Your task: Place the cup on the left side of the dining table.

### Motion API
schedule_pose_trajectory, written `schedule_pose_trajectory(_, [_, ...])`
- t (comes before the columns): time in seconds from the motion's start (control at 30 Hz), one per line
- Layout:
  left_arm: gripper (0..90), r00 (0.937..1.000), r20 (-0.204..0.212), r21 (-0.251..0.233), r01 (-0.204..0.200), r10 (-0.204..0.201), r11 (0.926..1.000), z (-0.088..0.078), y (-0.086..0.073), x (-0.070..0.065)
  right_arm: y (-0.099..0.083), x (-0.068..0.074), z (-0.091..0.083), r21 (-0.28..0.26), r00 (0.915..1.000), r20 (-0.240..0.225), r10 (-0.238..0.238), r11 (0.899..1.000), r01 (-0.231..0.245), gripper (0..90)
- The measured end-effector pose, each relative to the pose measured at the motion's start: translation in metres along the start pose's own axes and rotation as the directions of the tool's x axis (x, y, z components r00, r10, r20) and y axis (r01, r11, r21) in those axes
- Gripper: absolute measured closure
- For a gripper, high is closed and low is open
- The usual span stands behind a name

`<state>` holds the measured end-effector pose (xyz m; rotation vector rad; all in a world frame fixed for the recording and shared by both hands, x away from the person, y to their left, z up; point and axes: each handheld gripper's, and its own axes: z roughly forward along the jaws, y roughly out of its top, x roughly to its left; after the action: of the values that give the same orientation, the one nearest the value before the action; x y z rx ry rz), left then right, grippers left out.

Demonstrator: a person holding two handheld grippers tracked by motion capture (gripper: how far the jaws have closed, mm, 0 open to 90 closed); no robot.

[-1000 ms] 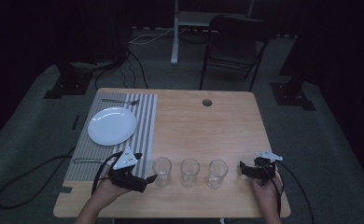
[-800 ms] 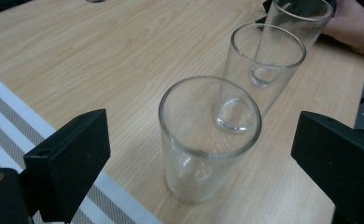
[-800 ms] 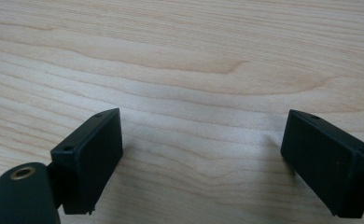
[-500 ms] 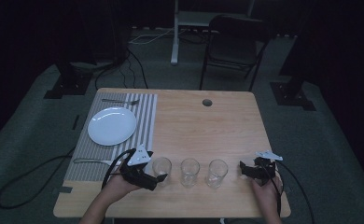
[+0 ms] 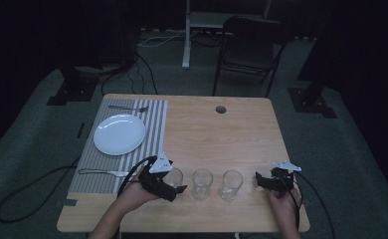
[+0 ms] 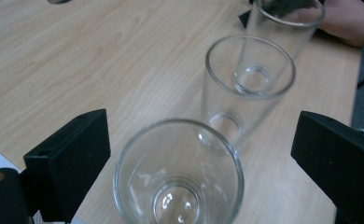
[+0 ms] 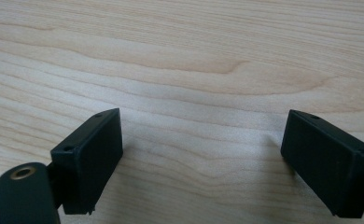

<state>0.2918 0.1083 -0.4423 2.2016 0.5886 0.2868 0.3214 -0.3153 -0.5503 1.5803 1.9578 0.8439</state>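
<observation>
We see the left glass [image 6: 178, 175] standing upright, mouth up, long axis vertical, at the near edge of the table [image 5: 222, 134], leftmost of a row of three | our left gripper [image 6: 203, 158] has jaws spread on both sides of it, not pressing | our right gripper [image 7: 201, 158] has jaws spread over bare wood at near right.

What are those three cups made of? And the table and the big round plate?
The three cups look like clear glass: you can see the table right through them, and the rims shine. The table looks like light wood, or a wood-look top, with wavy grain lines. The plate is smooth, plain white, probably ceramic, though it could be plastic.
</observation>
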Motion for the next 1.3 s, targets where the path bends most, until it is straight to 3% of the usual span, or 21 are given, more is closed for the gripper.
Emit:
schedule_pose_trajectory(0.2, [5.2, 0.9999, 0.014, -0.003, -0.003, 0.004, 1.0, 0.004, 0.007, -0.002, 0.0, 0.0, 0.0, 0.0, 1.0, 0.0, 0.0, 1.0, 0.0, 12.3])
schedule_pose_trajectory(0.33, [7.1, 0.9989, 0.022, 0.02, -0.041, 0.04, 0.999, 0.011, 0.011, -0.008, 0.0, 0.0, 0.0, 0.0, 1.0, 0.0, 0.0, 1.0, 0.0, 12.4])
schedule_pose_trajectory(0.57, [7.2, 0.9974, 0.038, 0.033, -0.063, 0.062, 0.9975, 0.016, 0.02, -0.016, 0.0, 0.0, 0.0, 0.0, 1.0, 0.0, 0.0, 1.0, 0.0, 12.3])
schedule_pose_trajectory(0.7, [7.2, 0.9956, 0.053, 0.065, -0.081, 0.077, 0.9946, 0.024, 0.026, -0.019, 0.0, 0.0, 0.0, -0.001, 1.0, 0.0, 0.0, 1.0, 0.0, 12.4])
schedule_pose_trajectory(0.8, [7.2, 0.9942, 0.037, 0.082, -0.104, 0.101, 0.9913, 0.03, 0.033, -0.023, 0.0, 0.0, 0.0, -0.001, 1.0, 0.0, 0.0, 1.0, 0.0, 12.4])
schedule_pose_trajectory(0.83, [7.2, 0.9933, 0.056, 0.09, -0.106, 0.101, 0.9903, 0.031, 0.034, -0.024, 0.0, 0.0, 0.0, -0.001, 1.0, 0.0, 0.0, 1.0, 0.0, 12.4])
schedule_pose_trajectory(0.9, [7.2, 0.9937, 0.045, 0.096, -0.107, 0.103, 0.9896, 0.034, 0.036, -0.026, 0.0, 0.0, 0.0, -0.001, 1.0, 0.0, 0.0, 1.0, 0.0, 12.4])
schedule_pose_trajectory(1.03, [7.2, 0.9915, 0.063, 0.117, -0.121, 0.114, 0.9858, 0.039, 0.04, -0.029, 0.0, 0.0, 0.0, -0.001, 1.0, 0.0, 0.001, 1.0, -0.001, 12.4])
schedule_pose_trajectory(1.17, [7.2, 0.9917, 0.046, 0.149, -0.126, 0.121, 0.9808, 0.046, 0.043, -0.029, 0.0, 0.0, 0.0, -0.001, 1.0, 0.0, 0.001, 1.0, -0.001, 12.4])
schedule_pose_trajectory(1.3, [7.2, 0.9899, 0.073, 0.163, -0.132, 0.122, 0.9778, 0.051, 0.045, -0.031, 0.0, 0.0, 0.0, -0.001, 1.0, 0.0, 0.001, 1.0, -0.001, 12.4])
